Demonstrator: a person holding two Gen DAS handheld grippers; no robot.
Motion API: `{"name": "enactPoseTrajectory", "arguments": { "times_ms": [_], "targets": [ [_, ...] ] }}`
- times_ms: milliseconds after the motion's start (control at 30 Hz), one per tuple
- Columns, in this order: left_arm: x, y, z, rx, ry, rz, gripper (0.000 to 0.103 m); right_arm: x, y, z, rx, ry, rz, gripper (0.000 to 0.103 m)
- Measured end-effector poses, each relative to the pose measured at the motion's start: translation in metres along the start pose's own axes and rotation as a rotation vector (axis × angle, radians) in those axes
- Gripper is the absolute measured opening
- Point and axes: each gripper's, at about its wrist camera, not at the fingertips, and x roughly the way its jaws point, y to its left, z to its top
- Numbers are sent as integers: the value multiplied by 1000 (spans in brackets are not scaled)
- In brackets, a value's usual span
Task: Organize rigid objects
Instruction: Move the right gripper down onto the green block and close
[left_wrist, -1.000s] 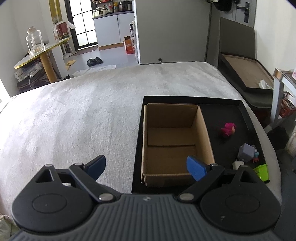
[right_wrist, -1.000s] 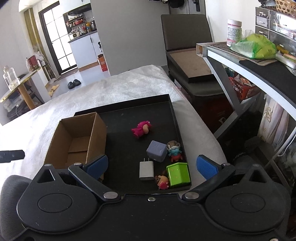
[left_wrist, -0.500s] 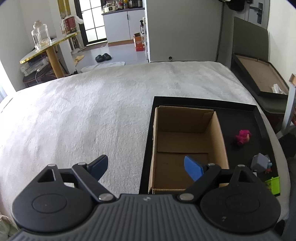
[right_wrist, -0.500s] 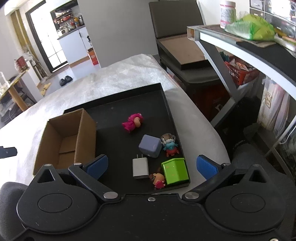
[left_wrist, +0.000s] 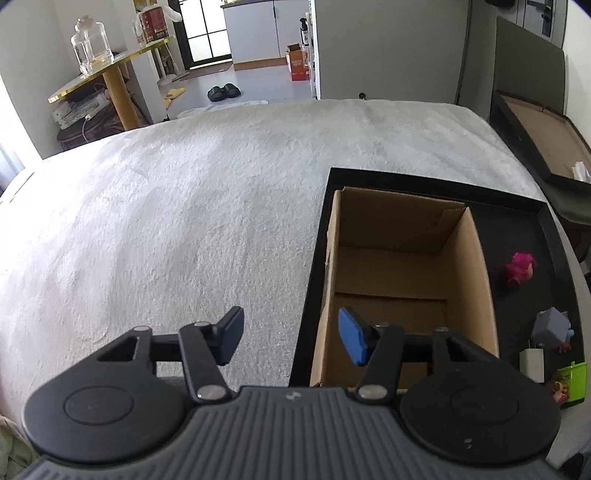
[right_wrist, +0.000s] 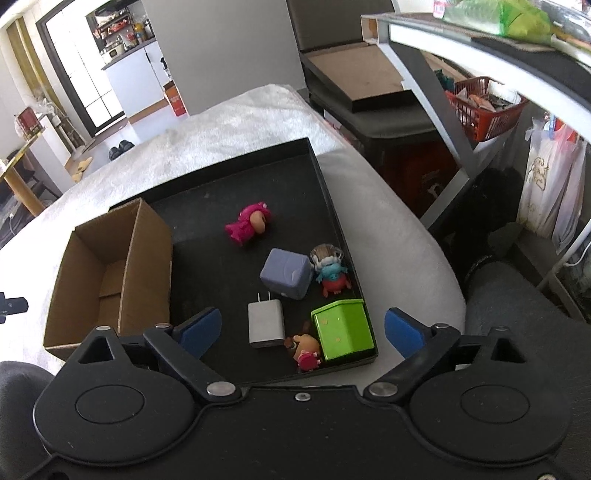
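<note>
A black tray on a white bed holds an empty cardboard box at its left. To the right of the box lie a pink toy, a purple cube, a white charger, a green box, and two small figures. My right gripper is open and empty above the charger and green box. My left gripper is open and empty above the tray's left rim, by the box.
The white bedspread stretches left of the tray. A grey metal shelf frame with a red basket stands at the right of the bed. A dark chair holding a framed board stands behind the tray.
My right gripper has moved closer over the toys at the tray's near right corner. My left gripper has shifted left, so the box sits further right in its view.
</note>
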Motion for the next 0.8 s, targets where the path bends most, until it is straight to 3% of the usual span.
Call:
{"name": "enactPoseTrajectory", "arguments": {
  "times_ms": [400,633,700,800],
  "targets": [
    [28,-28,-5,67,33,37,48,36,-19,-8,42,61,-44,80],
    [42,-38,-8,97,59,62,39,58,-27,-8,53,99,-63,68],
    [47,-39,-9,94,78,77,27,63,-27,-7,40,99,-66,67],
    [55,-39,-9,79,107,87,20,71,-26,-9,20,113,-77,66]
  ]
}}
